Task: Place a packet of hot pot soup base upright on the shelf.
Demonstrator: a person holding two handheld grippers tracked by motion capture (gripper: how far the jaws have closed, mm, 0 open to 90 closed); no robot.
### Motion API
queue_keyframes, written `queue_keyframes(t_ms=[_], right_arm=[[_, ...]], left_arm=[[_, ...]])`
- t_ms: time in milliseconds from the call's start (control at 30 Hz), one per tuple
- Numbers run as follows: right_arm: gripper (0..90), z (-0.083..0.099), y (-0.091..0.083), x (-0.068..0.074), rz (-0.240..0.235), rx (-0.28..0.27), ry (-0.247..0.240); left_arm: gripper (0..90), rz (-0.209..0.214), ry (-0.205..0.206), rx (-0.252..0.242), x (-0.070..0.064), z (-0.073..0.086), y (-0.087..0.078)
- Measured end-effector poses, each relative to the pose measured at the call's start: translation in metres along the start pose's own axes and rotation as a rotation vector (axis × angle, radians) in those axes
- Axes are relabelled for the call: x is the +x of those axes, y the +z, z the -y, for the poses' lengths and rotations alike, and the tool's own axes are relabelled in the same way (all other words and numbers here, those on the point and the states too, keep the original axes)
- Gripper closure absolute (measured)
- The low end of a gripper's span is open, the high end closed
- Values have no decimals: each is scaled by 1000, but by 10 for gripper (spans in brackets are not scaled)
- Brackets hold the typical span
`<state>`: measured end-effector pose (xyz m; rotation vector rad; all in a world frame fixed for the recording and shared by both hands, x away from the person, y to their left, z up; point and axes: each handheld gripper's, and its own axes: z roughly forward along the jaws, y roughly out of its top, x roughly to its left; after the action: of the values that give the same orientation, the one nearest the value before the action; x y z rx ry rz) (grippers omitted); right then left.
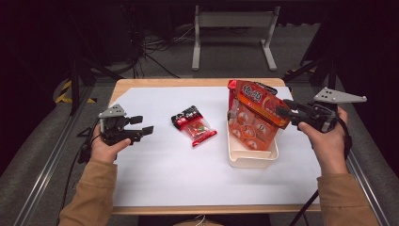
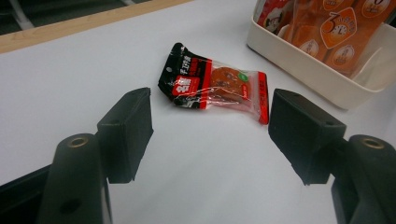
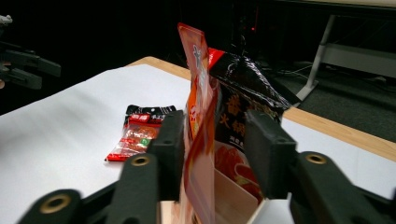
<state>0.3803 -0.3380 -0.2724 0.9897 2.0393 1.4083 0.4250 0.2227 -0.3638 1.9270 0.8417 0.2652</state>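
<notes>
The white table (image 1: 155,174) is the biggest thing here, and everything sits on it. On its right side is a cream box (image 1: 251,159). A big orange snack bag (image 1: 256,115) stands in the box, leaning up and over its edge. The right gripper (image 1: 283,109) pinches the top of this bag between its 2 jaws, which are almost closed on the thin edge. It looks like the bag is being put into the box or lifted out; I cannot tell which. Behind the orange bag is a darker bag (image 3: 243,88), also in the box. A small red and black snack pack (image 1: 194,125) lies flat in the middle of the table. The left gripper (image 1: 143,125) waits near it, jaws wide apart, holding nothing. It points at the small pack, maybe to grab it next.
</notes>
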Motion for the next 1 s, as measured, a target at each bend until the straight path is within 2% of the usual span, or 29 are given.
queue_keyframes(t_ms=[200, 400, 500, 533, 700, 767, 800, 867, 1000], right_arm=[[468, 7, -22, 0, 25, -19, 11], [442, 14, -34, 2, 42, -11, 9], [436, 22, -38, 4, 54, -8, 2], [435, 27, -40, 4, 67, -10, 0], [433, 42, -41, 3, 83, -15, 10], [433, 45, -40, 3, 81, -15, 11], [433, 53, -37, 3, 82, -15, 15], [433, 56, -37, 2, 84, -16, 15], [440, 76, -28, -3, 85, -28, 46]], left_arm=[[310, -18, 9, 5, -1, -4, 3], [306, -32, 23, -1, -5, -7, 4], [309, -39, 36, -4, -8, -8, 4], [310, -39, 27, -7, -9, -9, 3], [316, -46, 46, -13, -13, -11, 2], [315, -41, 37, -17, -14, -12, 2], [315, -42, 46, -18, -14, -12, 3], [316, -45, 45, -15, -16, -14, 6], [323, -39, 65, -9, -19, -17, 13]])
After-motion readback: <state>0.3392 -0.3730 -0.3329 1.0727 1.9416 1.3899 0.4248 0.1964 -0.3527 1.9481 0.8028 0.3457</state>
